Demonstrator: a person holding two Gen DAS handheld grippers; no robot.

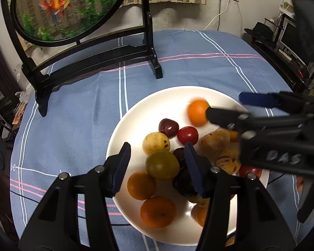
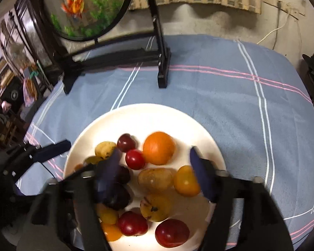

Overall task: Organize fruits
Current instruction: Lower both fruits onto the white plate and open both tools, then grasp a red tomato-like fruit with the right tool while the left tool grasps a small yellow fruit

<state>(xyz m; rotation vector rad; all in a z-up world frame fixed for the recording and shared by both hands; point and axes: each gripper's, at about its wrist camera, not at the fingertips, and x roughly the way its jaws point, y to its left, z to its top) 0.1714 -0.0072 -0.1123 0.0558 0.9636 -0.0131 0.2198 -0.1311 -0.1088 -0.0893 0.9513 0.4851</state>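
A white plate (image 2: pixel 201 129) on the blue checked tablecloth (image 1: pixel 77 113) holds oranges, red and dark plums and yellow fruit. The large orange (image 2: pixel 159 148) lies free. Both the left gripper (image 1: pixel 157 163) and right gripper (image 2: pixel 155 171) hover empty, jaws apart.

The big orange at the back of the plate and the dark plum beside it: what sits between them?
A small red fruit sits between the big orange and the dark plum, clearest in the right wrist view.

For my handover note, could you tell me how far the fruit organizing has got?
Done: every visible fruit sits on the white plate, including the big orange. In hand: nothing; left gripper and right gripper hang open above the pile. Left: no fruit shows outside the plate.
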